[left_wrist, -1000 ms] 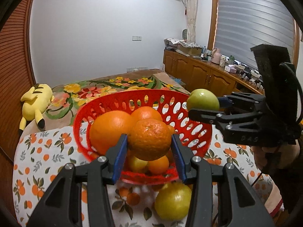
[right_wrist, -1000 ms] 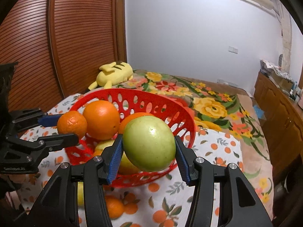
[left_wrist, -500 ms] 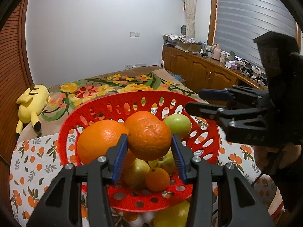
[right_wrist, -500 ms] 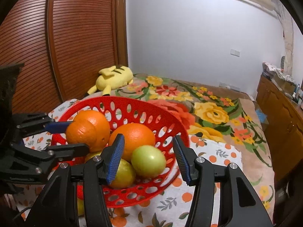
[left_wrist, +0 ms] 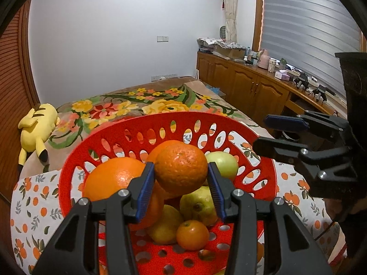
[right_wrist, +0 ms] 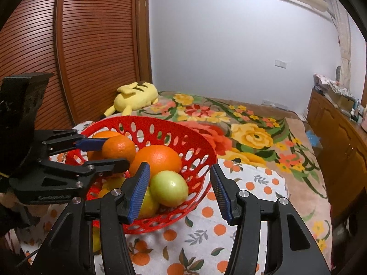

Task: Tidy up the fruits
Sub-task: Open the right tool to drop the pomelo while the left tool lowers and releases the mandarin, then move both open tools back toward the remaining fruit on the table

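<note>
- On the cloth-covered surface, a red basket [left_wrist: 263, 165]: round, plastic, its wall pierced with oval holes.
- In the basket: 2 large oranges, one at the left [left_wrist: 114, 178], one further back [right_wrist: 158, 160]; a green fruit [right_wrist: 169, 188] against the right wall; a yellow-green fruit [left_wrist: 197, 204] below it; a small orange [left_wrist: 192, 235] and a yellow fruit [left_wrist: 164, 228] on the floor.
- Left gripper [left_wrist: 181, 189]: blue pads pressed on both sides of a mandarin [left_wrist: 181, 168] with dimpled, glossy peel, held above the fruit pile inside the basket rim.
- Right gripper [right_wrist: 180, 191]: jaws apart, nothing gripped. The green fruit lies in the basket beyond the left pad; the right pad stands outside the basket wall. Jaws have just been opening a little.
- Seen from the left wrist, the right gripper sits at the basket's right edge, beside the rim.
- Cloth [right_wrist: 206, 236]: white, printed with oranges and leaves.
- Behind: a bed cover [right_wrist: 250, 135] with large flowers and a yellow plush toy [right_wrist: 135, 97] lying on it by the slatted wooden doors [right_wrist: 91, 52].
- Right side of room: wooden cabinets [left_wrist: 247, 87], top cluttered with small items.
</note>
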